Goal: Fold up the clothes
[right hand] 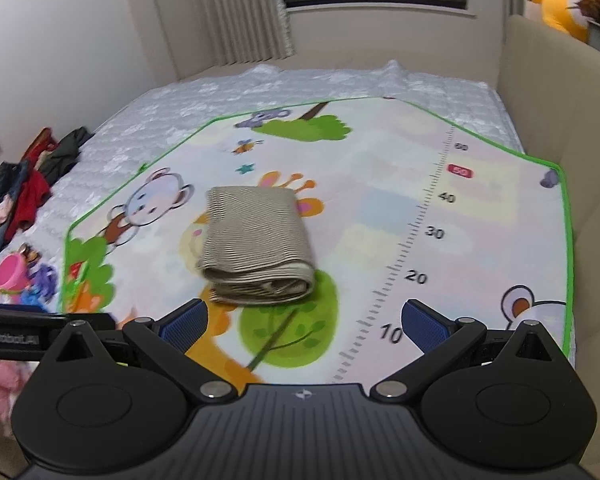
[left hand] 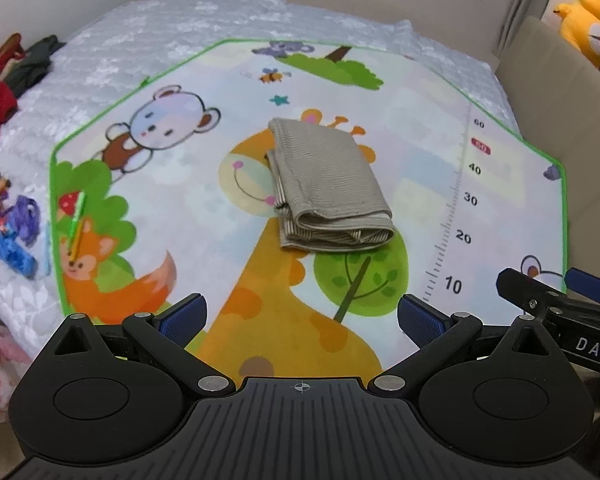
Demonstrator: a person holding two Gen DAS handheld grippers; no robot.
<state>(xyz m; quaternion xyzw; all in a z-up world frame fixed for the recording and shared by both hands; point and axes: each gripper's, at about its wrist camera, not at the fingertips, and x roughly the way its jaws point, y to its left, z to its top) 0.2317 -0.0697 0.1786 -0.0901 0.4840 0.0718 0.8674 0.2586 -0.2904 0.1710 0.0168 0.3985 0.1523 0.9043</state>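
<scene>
Both pairs of blue-padded fingers are spread wide and hold nothing. The left gripper hangs over the near edge of a colourful cartoon-printed play mat with a green border, its pads well short of any cloth. The right gripper hovers alongside it, also open and empty, slightly nearer the garment. That garment, a beige ribbed cloth folded into a thick rectangular bundle, lies flat near the middle of the mat on a printed giraffe, its rolled, layered edge facing the grippers and its flat top running away from them. It looks finished, or nearly so; the layers at the near left corner sit a little uneven, with one under-layer peeking out. If this piece is done, the sensible step is to move it aside, and that wants both grippers sliding in low from the near edge, one at each corner, pinching through every layer so the bundle does not open as it lifts. Taking only the top layer would unroll it. To the far left, on the white quilted bed cover, a heap of dark and red unfolded clothes waits, with small pink, purple and blue toys nearer. A yellow plush toy sits beyond a beige padded headboard on the right.
</scene>
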